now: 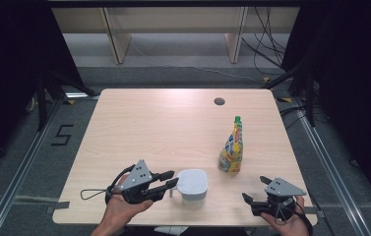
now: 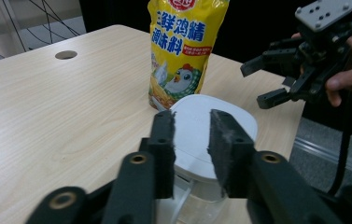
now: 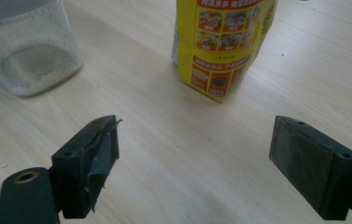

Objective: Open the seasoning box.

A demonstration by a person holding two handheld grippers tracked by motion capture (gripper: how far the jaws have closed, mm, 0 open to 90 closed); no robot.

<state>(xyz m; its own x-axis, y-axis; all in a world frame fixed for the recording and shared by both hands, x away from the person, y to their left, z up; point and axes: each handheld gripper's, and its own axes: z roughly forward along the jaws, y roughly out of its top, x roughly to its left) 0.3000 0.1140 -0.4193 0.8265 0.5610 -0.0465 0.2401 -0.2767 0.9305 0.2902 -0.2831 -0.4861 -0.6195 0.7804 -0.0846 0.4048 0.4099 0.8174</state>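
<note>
Your left tongs sit near the front edge of the pale wood tabletop, right at the clear square jar with the white rounded lid; from the left gripper view the two black jaws are drawn close together with just a narrow gap, tips over the near edge of the lid, and there's a bit of clear handle down between them; honestly I can't tell if the pads are actually pinching that handle or just hanging beside it. No clean look at contact from up top either; the jaw tips just meet the jar's left side there.

Your right tongs are at the front right corner, released, jaws spread wide with bare tabletop between them; one pad has torn grey tape peeling off it.

The jar has a low layer of pale granules in the bottom; just behind and to the right of it stands the yellow plastic seasoning pouch with the green cap and a cartoon chicken on it, upright, near the jar but not touching.
</note>
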